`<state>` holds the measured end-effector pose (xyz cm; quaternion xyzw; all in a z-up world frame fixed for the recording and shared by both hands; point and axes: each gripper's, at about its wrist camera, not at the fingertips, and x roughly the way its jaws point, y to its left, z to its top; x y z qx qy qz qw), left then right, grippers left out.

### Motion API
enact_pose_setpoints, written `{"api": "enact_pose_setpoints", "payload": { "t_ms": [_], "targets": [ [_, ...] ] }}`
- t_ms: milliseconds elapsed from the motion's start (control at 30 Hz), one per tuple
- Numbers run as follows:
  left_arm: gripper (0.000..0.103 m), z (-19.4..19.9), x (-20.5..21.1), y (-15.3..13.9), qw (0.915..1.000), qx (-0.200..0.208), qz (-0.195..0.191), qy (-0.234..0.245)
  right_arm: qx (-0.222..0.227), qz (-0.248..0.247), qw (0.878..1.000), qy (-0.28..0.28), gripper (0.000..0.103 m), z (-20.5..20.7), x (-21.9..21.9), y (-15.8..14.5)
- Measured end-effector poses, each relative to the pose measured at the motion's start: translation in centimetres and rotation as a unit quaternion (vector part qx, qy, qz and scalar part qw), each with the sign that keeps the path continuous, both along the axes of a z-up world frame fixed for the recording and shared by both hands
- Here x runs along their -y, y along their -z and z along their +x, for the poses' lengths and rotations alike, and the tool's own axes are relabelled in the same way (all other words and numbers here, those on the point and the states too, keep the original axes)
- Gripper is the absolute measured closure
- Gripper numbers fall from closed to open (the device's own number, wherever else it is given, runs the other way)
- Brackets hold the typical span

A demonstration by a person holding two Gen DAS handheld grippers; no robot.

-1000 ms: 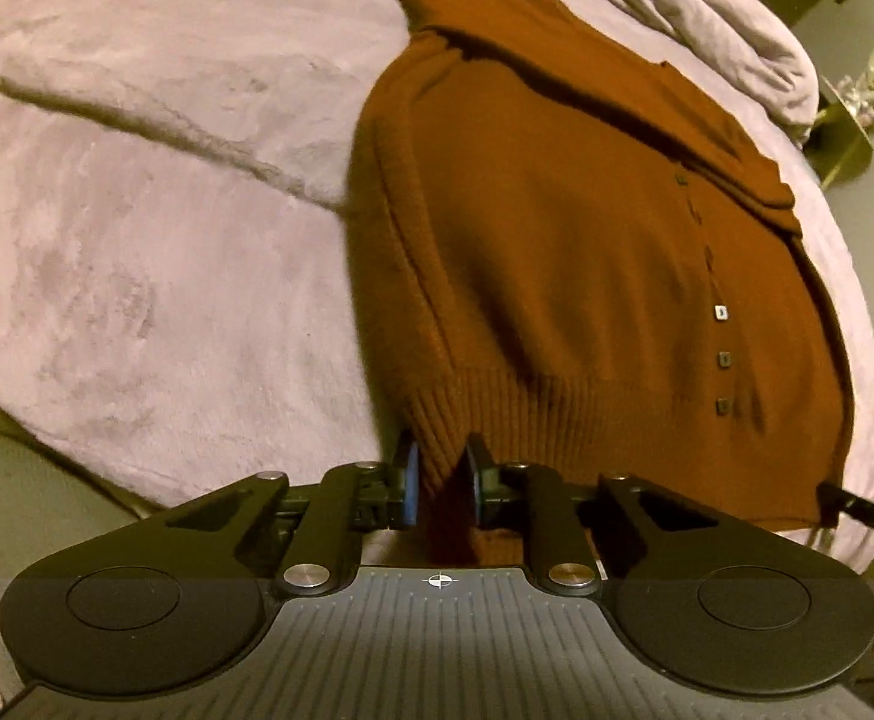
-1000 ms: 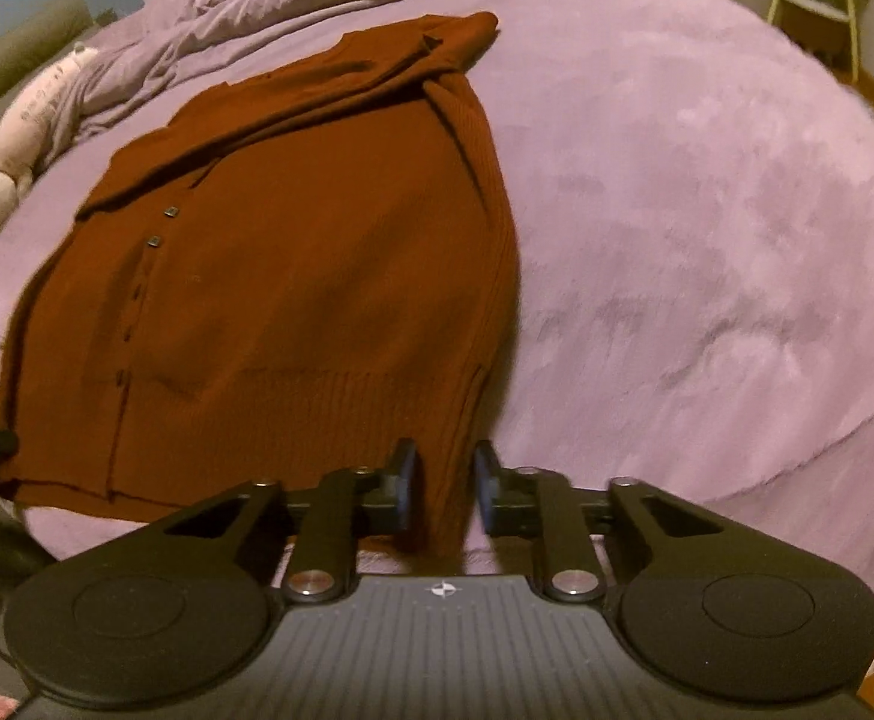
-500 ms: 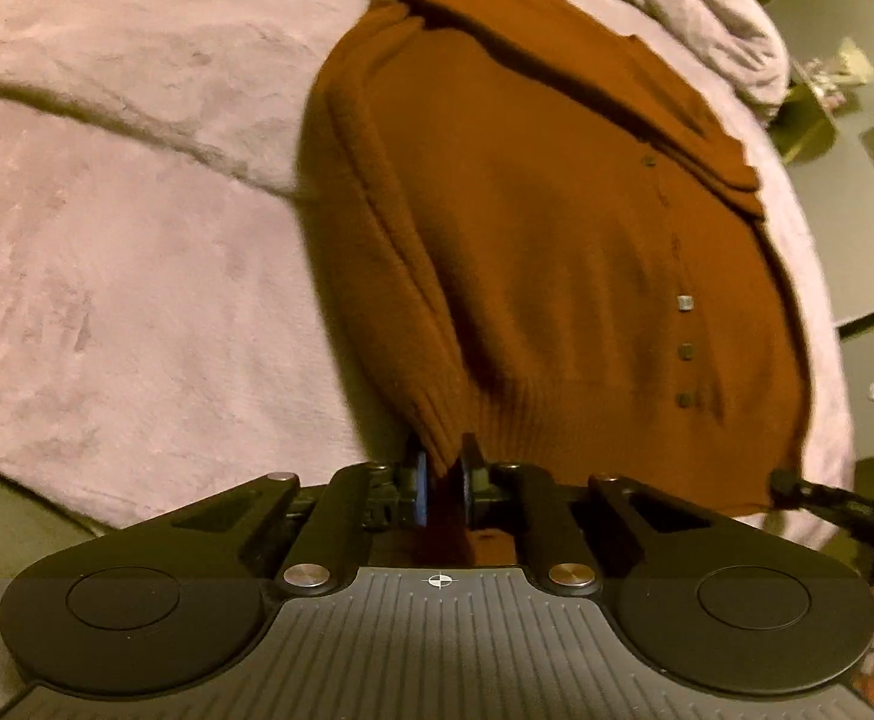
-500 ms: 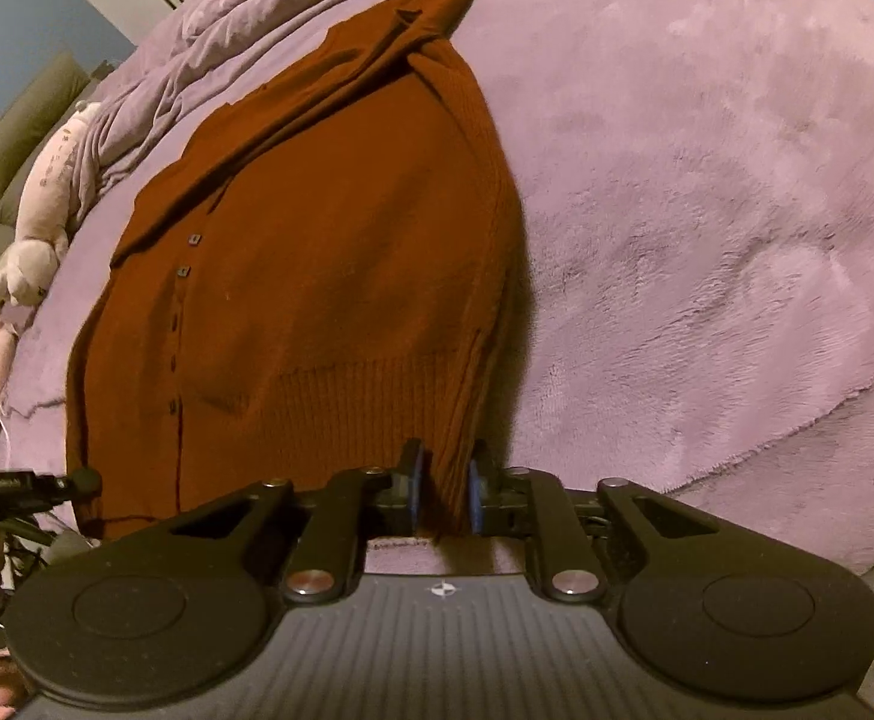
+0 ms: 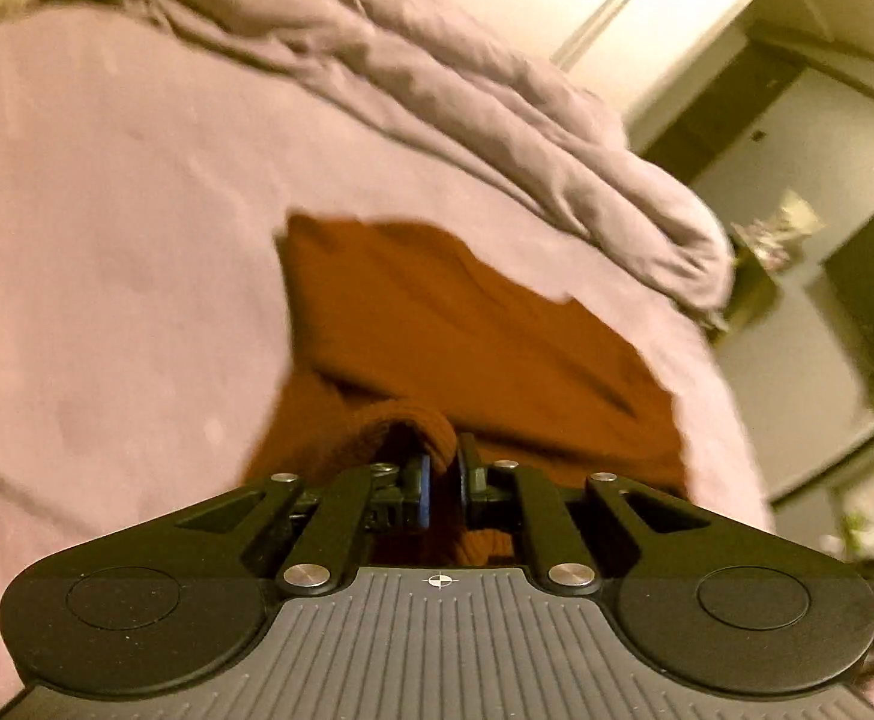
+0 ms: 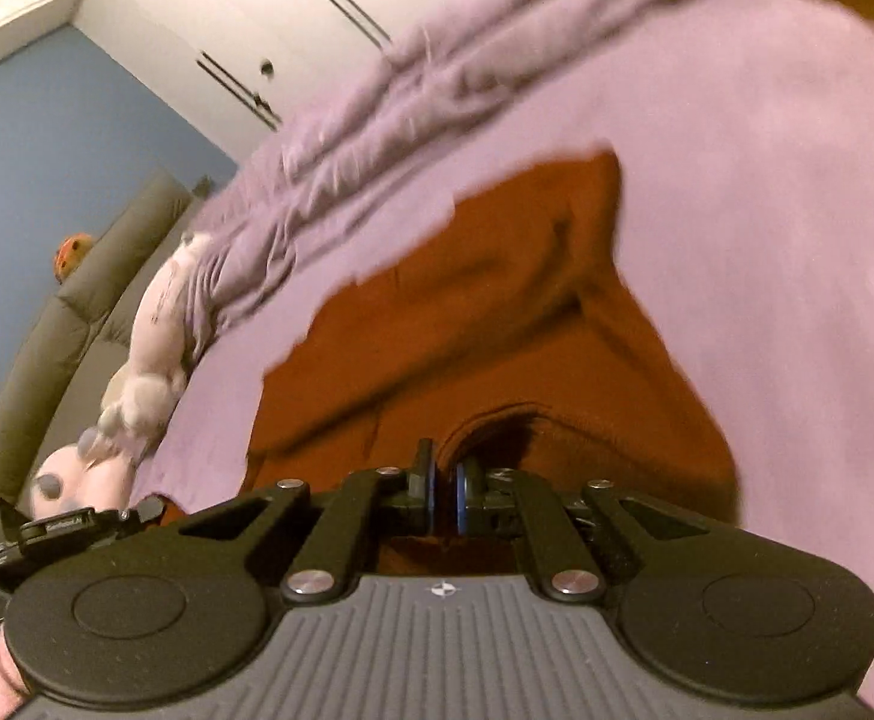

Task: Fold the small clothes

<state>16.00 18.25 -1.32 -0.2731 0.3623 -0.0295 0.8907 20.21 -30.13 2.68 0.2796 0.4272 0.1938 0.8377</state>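
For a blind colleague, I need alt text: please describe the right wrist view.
The right gripper is shut on the ribbed hem of a rust-brown cardigan, lifting it off a pink blanket. A plush toy lies at the left by a grey headboard; white wardrobe doors stand behind. The picture is blurred.

Sweater [image 5: 467, 324] on bed [image 5: 107, 240]; duvet [image 5: 437, 90] behind

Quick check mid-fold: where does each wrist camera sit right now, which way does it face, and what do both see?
Left wrist: on the left gripper, facing along its fingers over the rust sweater toward the bunched duvet; gripper shut on the sweater's hem.
Right wrist: on the right gripper, facing the sweater, a plush toy; gripper pinches hem.
Shared: sweater, pink blanket, duvet.
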Motion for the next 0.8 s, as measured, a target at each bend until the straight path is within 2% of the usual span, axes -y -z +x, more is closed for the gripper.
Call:
{"api": "enact_pose_setpoints", "payload": {
  "t_ms": [100, 133, 167, 200, 233, 267, 300, 367, 433, 533, 700, 733, 800],
  "targets": [
    [0.086, 1.9, 0.5, 1.1, 0.9988, -0.001, 0.048, -0.01, 0.024, -0.061, 0.998, 0.014, 0.096, 2.8, -1.6, 0.1],
    [0.078, 2.3, 0.6, 1.5, 0.9978, -0.007, 0.063, -0.017, 0.025, -0.09, 0.995, 0.017, 0.092, 3.5, -2.0, 0.3],
    [0.065, 2.4, 0.4, 1.7, 0.997, -0.009, 0.071, -0.028, 0.023, -0.107, 0.994, 0.018, 0.09, 4.1, -2.1, 0.5],
    [0.06, 2.3, 0.0, 1.9, 0.9963, -0.008, 0.074, -0.042, 0.022, -0.121, 0.992, 0.016, 0.088, 4.6, -2.1, 0.7],
    [0.05, 2.1, -0.5, 1.9, 0.9962, -0.006, 0.072, -0.049, 0.027, -0.13, 0.991, 0.013, 0.081, 4.9, -1.9, 0.8],
    [0.044, 1.7, -1.3, 1.9, 0.996, -0.005, 0.069, -0.058, 0.033, -0.135, 0.99, 0.013, 0.071, 4.9, -1.5, 0.9],
    [0.044, 1.5, -1.8, 2.1, 0.9958, -0.004, 0.069, -0.061, 0.039, -0.145, 0.989, 0.01, 0.068, 5.0, -1.2, 0.9],
    [0.038, 1.5, -2.8, 2.8, 0.9973, -0.006, 0.064, -0.036, 0.055, -0.181, 0.982, -0.003, 0.059, 5.2, -1.0, 0.9],
    [0.034, 2.1, -3.1, 3.6, 0.9981, -0.019, 0.059, 0.008, 0.069, -0.207, 0.975, -0.032, 0.055, 5.2, -1.1, 1.1],
    [0.029, 3.1, -2.1, 4.5, 0.9959, -0.031, 0.061, 0.058, 0.07, -0.243, 0.964, -0.078, 0.055, 5.8, -2.7, 1.8],
    [0.029, 5.1, -0.3, 5.7, 0.9922, -0.045, 0.07, 0.093, 0.075, -0.314, 0.937, -0.131, 0.055, 6.8, -5.4, 3.5],
    [0.031, 5.3, 0.1, 5.8, 0.9917, -0.046, 0.071, 0.097, 0.07, -0.32, 0.935, -0.135, 0.055, 7.0, -5.5, 3.8],
    [0.042, 5.3, 0.8, 5.6, 0.989, -0.041, 0.083, 0.115, 0.07, -0.319, 0.935, -0.136, 0.056, 7.0, -5.6, 4.1]
  ]
}}
